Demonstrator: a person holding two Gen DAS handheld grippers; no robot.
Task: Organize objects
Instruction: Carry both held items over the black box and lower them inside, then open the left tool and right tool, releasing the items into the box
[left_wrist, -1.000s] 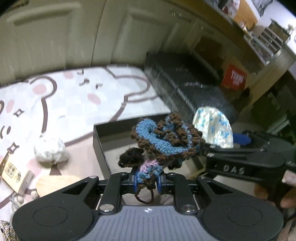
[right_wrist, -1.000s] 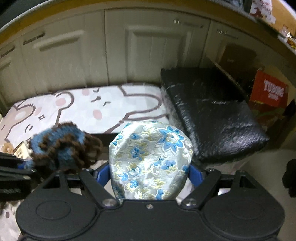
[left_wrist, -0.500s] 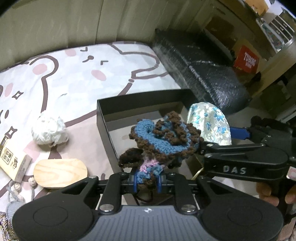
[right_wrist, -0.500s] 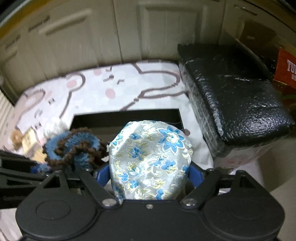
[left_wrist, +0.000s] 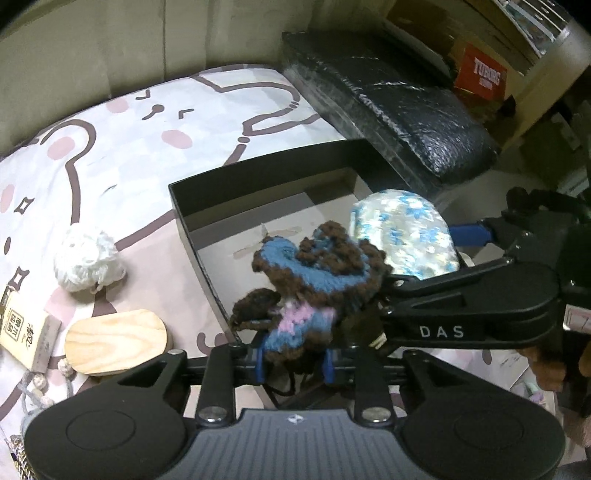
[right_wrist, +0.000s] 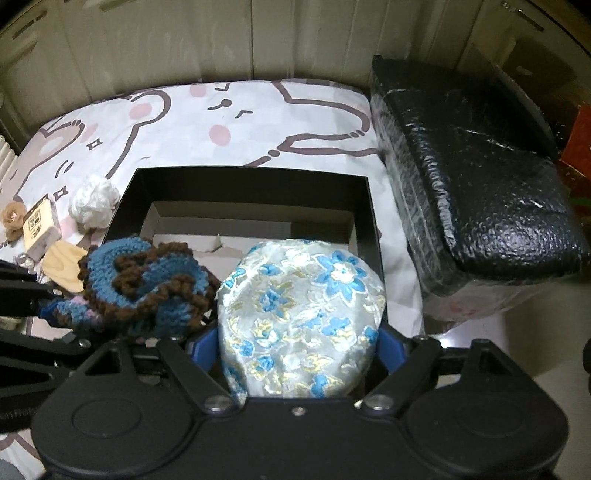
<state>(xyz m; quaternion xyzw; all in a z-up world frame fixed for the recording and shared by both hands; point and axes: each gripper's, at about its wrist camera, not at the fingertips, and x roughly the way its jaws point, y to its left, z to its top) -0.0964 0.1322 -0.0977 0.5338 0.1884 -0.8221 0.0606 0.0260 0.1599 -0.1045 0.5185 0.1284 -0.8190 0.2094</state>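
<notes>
A blue and brown crochet piece (left_wrist: 314, 280) with a pink patch hangs over the near left part of an open black box (left_wrist: 258, 173). My left gripper (left_wrist: 293, 363) has it between its blue fingers; the jaws are opening and the yarn still fills the gap. Beside it on the right, a pale floral brocade pouch (right_wrist: 299, 317) is held over the box (right_wrist: 251, 173) by my right gripper (right_wrist: 297, 345), shut on its sides. The two items nearly touch. The box floor below shows only bare cardboard.
On the cartoon-print cloth left of the box lie a white yarn ball (left_wrist: 86, 258), a wooden oval (left_wrist: 116, 341), a small printed carton (left_wrist: 26, 332) and a beaded cord (left_wrist: 37, 380). A black wrapped bundle (right_wrist: 480, 166) lies right of the box, cabinet doors behind.
Both grippers have sunk toward the box and tipped further down, so more of its inside shows. The left fingers have spread slightly around the crochet piece.
</notes>
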